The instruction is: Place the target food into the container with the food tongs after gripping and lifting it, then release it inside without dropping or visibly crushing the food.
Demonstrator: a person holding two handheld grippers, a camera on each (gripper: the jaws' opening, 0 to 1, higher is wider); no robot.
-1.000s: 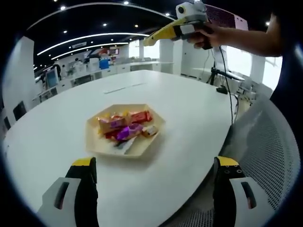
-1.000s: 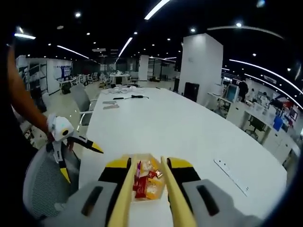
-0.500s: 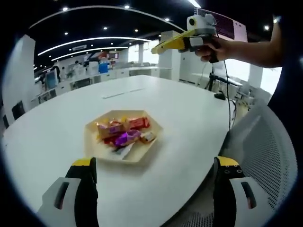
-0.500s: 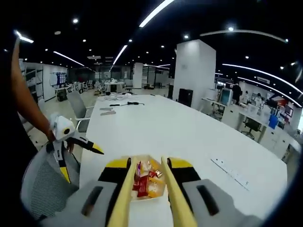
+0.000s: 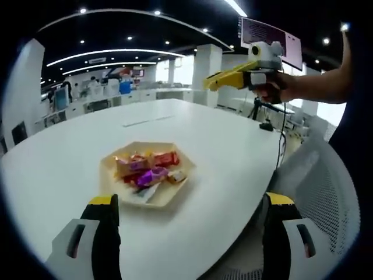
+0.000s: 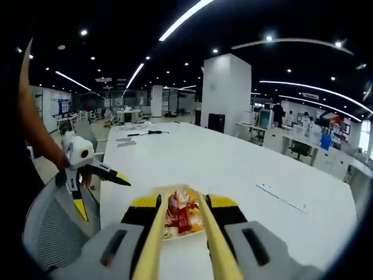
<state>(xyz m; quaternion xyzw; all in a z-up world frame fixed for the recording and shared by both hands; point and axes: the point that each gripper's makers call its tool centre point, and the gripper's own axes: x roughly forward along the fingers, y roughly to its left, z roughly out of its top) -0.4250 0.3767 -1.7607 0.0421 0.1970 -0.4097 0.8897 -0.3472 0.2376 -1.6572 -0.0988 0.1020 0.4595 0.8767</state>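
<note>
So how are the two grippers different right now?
The left gripper is empty with its jaws spread wide; the right gripper clamps yellow food tongs between jaws set close. The left sits low over the table; the right is held up higher. Both point toward the tray of wrapped snacks.

Bare table (image 5: 233, 146) surrounds the tray (image 5: 113, 189); mesh chair (image 5: 317, 186) alongside.

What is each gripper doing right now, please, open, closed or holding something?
Left gripper: open, holding nothing, above the table edge near the tray.
Right gripper: shut on the yellow tongs, whose arms stand apart with no food between.
</note>
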